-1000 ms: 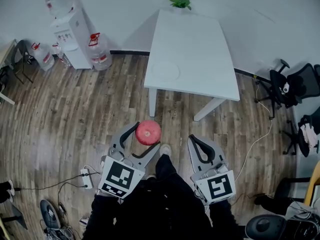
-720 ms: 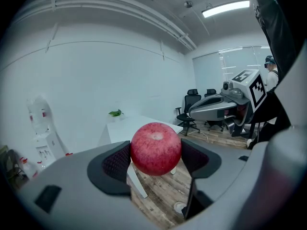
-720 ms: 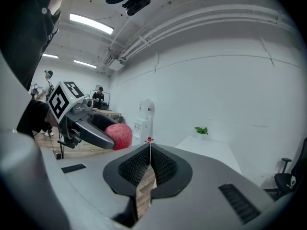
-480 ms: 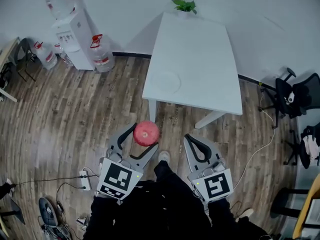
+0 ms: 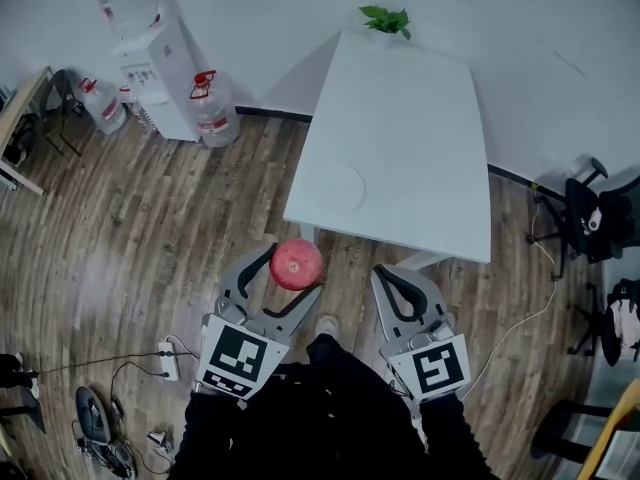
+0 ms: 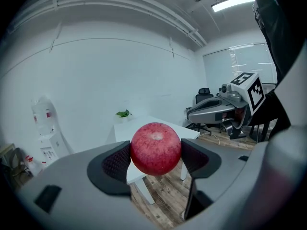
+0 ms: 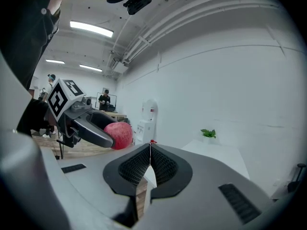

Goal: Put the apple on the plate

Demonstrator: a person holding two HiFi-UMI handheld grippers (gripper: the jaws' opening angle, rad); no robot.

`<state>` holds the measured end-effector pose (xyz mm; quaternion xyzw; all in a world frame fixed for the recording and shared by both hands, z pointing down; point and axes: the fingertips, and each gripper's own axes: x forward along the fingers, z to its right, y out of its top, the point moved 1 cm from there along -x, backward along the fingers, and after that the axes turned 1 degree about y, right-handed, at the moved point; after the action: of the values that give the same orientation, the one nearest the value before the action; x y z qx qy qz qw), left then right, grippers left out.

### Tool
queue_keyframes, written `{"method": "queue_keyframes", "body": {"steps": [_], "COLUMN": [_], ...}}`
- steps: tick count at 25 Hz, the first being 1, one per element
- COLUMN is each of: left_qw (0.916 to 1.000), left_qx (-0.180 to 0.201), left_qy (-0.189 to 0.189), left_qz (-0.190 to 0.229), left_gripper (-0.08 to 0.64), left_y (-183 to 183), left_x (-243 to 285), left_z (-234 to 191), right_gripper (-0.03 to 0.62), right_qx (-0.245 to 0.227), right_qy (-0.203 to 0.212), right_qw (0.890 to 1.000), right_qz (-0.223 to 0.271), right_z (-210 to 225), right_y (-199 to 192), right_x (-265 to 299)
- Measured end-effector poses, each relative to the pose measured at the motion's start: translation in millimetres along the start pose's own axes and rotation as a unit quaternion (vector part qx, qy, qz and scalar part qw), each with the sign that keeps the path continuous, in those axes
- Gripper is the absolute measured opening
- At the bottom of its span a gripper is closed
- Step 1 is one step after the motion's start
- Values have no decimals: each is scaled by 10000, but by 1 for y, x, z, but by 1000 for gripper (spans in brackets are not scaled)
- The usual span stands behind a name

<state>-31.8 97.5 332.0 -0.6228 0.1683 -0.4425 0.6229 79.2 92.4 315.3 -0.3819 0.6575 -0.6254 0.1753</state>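
The apple [image 5: 296, 264] is pinched at its widest part between the ribbed black pads of your left gripper [image 5: 294, 271], hanging in the air over the wooden floor [image 5: 150, 228], just short of the near edge of the white table [image 5: 420, 148]. Only two small patches of pad touch that round, smooth-looking skin. I judge that a slackened squeeze or a jolt as you step forward could let it twist out, and nothing is under it to stop a drop to the boards. The plate [image 5: 338, 183] is white on white and shows only as a faint ring near the table's near left corner. You could easily misjudge its rim and set the fruit half on the lip. If you open the jaws while the apple is well above the plate, a thing this round will probably roll, and that corner gives it little table before the edge. Your right gripper [image 5: 385, 273] will not save it: its jaws are pressed together on nothing, and it is held beside the left one, apart from the apple. The apple itself [image 6: 156, 148] is a deep, even red with fine pale speckling and a lighter dimple facing the left gripper view. It looks firm, and I can make out no bruise.
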Motion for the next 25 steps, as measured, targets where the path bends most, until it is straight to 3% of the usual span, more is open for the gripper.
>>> {"method": "queue_keyframes", "body": {"steps": [10,16,25], "left_qw": [9996,9991,9995], "left_qx": [-48,-87,-76], "left_qy": [281,401,244], "left_qz": [-85,-145,-187], "left_gripper": [341,341,341], "left_y": [15,20,16], "left_x": [48,60,70], "left_z": [-23,-31,-25], "right_gripper": [41,41,41], "right_qx": [-57,-1,64], "right_qy": [256,448,222], "right_qw": [9997,9990,9997], "right_qz": [-12,-50,51], "right_z": [52,62,73], "right_y": [0,0,-8], "right_x": [35,44,39]}}
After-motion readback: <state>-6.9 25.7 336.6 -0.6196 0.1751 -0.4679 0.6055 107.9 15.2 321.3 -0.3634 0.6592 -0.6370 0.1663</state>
